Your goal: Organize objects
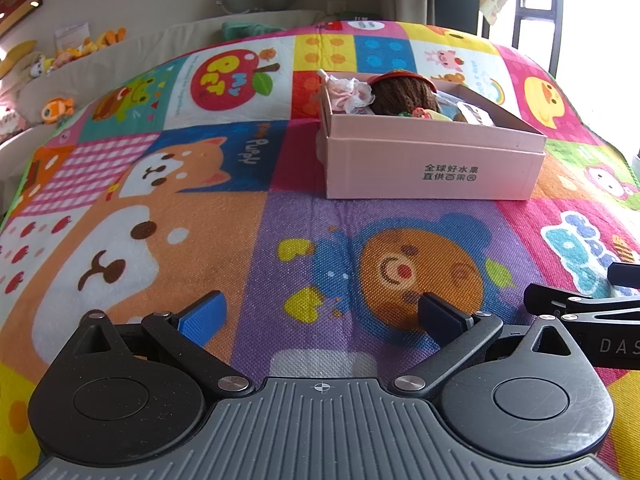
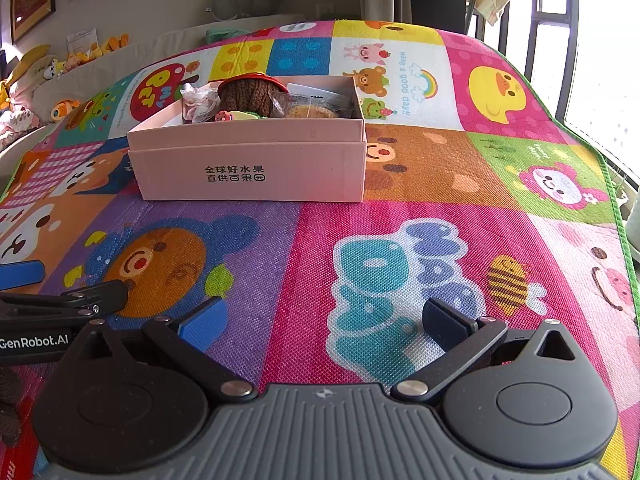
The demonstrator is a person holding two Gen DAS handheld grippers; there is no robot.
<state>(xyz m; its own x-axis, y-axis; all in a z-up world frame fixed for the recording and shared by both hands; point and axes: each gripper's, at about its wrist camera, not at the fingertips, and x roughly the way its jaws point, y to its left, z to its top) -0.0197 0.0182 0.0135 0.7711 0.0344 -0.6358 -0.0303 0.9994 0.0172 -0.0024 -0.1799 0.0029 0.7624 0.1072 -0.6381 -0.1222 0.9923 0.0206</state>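
A pink cardboard box (image 1: 432, 160) stands on the colourful cartoon play mat (image 1: 200, 220); it also shows in the right wrist view (image 2: 248, 164). Inside lie a brown knitted item with a red rim (image 1: 404, 92), a pale pink frilly piece (image 1: 348, 94) and plastic-wrapped snacks (image 2: 316, 106). My left gripper (image 1: 320, 314) is open and empty, low over the mat, well short of the box. My right gripper (image 2: 322, 320) is open and empty, to the right of the left one, which shows at the left edge (image 2: 60, 300).
Plush toys (image 1: 56, 108) line a beige sofa at the back left. Framed pictures hang on the wall. A window with dark bars (image 2: 560, 40) runs along the right. The mat's green edge (image 2: 616, 208) drops off at the right.
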